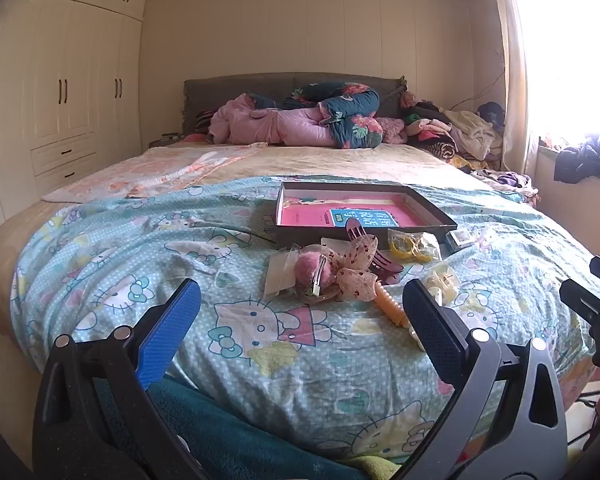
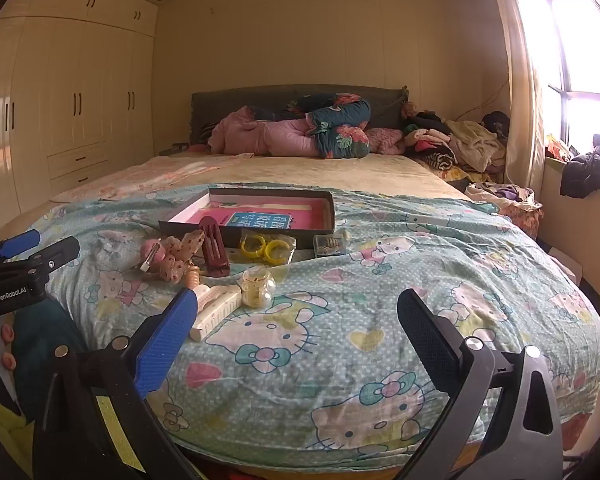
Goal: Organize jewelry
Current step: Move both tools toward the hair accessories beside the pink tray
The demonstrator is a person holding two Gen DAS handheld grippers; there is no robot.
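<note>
A shallow dark box (image 1: 432, 209) (image 2: 327, 216) with a pink lining lies on the quilt. Loose pieces are heaped in front of it: a pink pompom clip (image 1: 316, 273) (image 2: 152, 253), a spotted bow (image 1: 358, 276) (image 2: 182, 258), a dark red claw clip (image 2: 216, 246), bagged yellow rings (image 1: 414, 246) (image 2: 266, 249), a small clear case (image 1: 462, 238) (image 2: 330, 245), a white clip (image 2: 216, 309) and a bag of pale bands (image 2: 258, 286). My left gripper (image 1: 300, 320) (image 2: 48, 245) is open, short of the heap. My right gripper (image 2: 296, 320) (image 1: 590, 280) is open over bare quilt, with nothing between its fingers.
A cartoon-cat quilt (image 2: 340, 320) covers the near half of the bed. Rolled bedding (image 1: 300, 120) lies by the headboard, and clothes (image 2: 468, 144) are piled at the far right. A wardrobe (image 1: 60, 92) lines the left wall; a bright window (image 2: 580, 60) is on the right.
</note>
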